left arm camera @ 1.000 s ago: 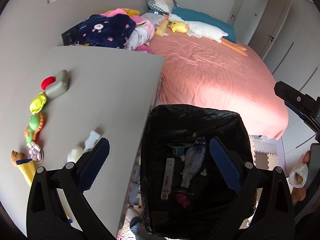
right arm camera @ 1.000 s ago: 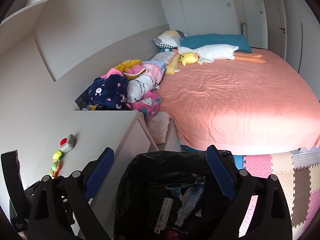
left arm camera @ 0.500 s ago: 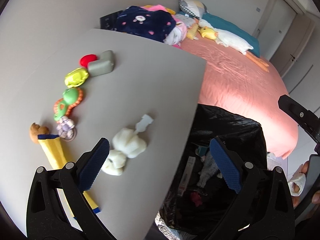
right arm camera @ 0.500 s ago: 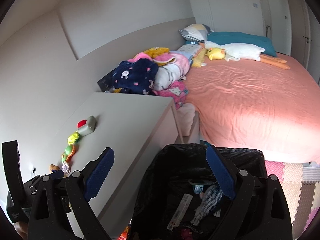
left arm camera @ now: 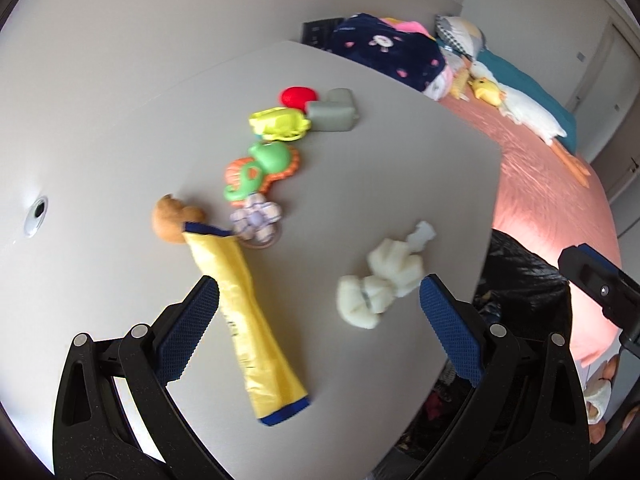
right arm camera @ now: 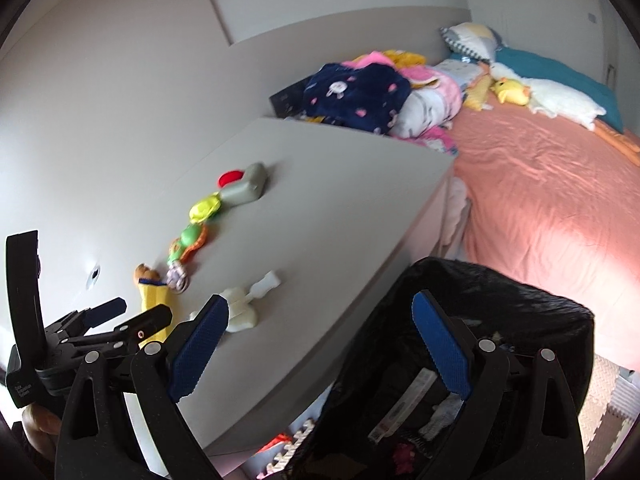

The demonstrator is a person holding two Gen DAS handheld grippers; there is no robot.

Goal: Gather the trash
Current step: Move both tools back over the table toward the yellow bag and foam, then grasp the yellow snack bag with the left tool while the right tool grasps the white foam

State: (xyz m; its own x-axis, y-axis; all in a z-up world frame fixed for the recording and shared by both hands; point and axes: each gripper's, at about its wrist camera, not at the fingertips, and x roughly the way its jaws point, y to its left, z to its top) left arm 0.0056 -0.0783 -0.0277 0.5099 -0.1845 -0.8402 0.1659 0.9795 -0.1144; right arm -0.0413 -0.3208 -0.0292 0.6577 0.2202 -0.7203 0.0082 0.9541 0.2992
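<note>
Crumpled white tissue (left arm camera: 382, 280) (right arm camera: 242, 306) lies on the grey tabletop (left arm camera: 380, 128) near its right edge. My left gripper (left arm camera: 318, 332) is open above the table, its jaws wide, with the tissue just ahead between the fingertips. A yellow plush toy (left arm camera: 248, 320) lies beside the left fingertip. A bin lined with a black bag (right arm camera: 480, 320) (left arm camera: 520, 272) stands right of the table and holds several bits of trash. My right gripper (right arm camera: 320, 344) is open and empty, spanning the table edge and the bin rim.
A row of small toys (left arm camera: 264, 168) runs along the tabletop toward the wall. A bed with a pink sheet (right arm camera: 560, 184), piled clothes (right arm camera: 360, 92) and a plush goose (right arm camera: 552, 100) lies beyond. Foam mats (right arm camera: 608, 392) cover the floor by the bin.
My left gripper has swung left from over the bin to over the table, bringing the tissue and yellow toy close. The right gripper has turned left too. Both stay open.
</note>
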